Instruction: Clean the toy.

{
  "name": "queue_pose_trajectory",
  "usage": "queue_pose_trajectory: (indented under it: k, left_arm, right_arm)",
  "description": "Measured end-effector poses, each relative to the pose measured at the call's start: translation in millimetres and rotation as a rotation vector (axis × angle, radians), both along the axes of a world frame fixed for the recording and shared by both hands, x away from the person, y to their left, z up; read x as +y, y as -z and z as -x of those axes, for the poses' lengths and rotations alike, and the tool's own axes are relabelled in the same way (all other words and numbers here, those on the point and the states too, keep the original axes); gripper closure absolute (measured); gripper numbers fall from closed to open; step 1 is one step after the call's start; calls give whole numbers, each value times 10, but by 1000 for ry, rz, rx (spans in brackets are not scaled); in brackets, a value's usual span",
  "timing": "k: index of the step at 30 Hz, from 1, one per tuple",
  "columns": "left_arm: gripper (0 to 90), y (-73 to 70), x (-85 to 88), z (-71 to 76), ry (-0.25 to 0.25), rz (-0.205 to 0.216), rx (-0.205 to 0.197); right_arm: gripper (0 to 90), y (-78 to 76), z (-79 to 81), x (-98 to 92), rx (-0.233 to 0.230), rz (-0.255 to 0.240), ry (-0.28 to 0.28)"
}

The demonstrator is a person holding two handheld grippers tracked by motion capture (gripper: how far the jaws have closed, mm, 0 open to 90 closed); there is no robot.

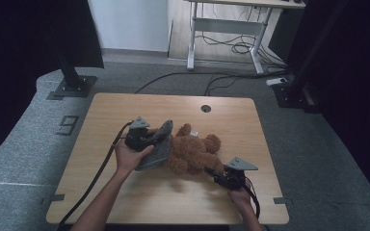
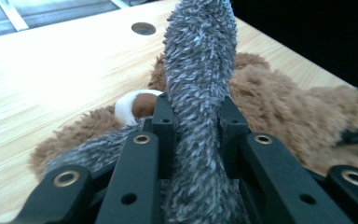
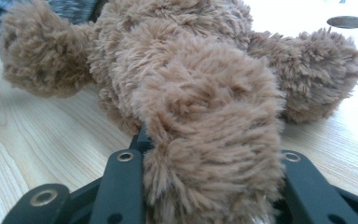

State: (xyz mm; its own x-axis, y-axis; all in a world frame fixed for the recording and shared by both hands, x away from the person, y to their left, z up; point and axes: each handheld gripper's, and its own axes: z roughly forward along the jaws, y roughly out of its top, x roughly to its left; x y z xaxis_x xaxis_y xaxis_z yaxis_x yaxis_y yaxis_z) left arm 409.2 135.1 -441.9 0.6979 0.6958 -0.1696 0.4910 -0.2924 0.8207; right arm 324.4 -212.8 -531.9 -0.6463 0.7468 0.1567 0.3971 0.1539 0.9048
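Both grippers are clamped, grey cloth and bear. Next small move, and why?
Probably draw the left gripper with the grey cloth further over the teddy bear: the cloth covers only the head end, while the right gripper pins a leg on the table.

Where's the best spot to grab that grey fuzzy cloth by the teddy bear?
By its raised edge, probably, coming from the bear's head end. The grey cloth stands up there in a narrow fold, thin enough to pinch, as the left claw does now; elsewhere it lies flat against the teddy bear.

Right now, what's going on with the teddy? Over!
Left gripper jaws shut on grey fuzzy cloth. Right gripper jaws shut on teddy bear leg. Bear lying on table, cloth against its head. Nothing in the way.
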Motion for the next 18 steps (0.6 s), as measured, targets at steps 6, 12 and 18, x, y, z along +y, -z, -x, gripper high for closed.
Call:
queue_pose_trajectory:
  k: [6, 12, 18]
  left_arm:
    - [750, 131, 12, -71, 11, -5, 55]
    - [766, 269, 79, -53, 29, 38, 89]
    - [777, 430, 114, -7, 45, 79, 105]
  right_arm:
    - [596, -6, 2, -18, -5, 6, -10]
    - [516, -12, 14, -11, 1, 4, -13]
    - [307, -210, 68, -16, -43, -32, 31]
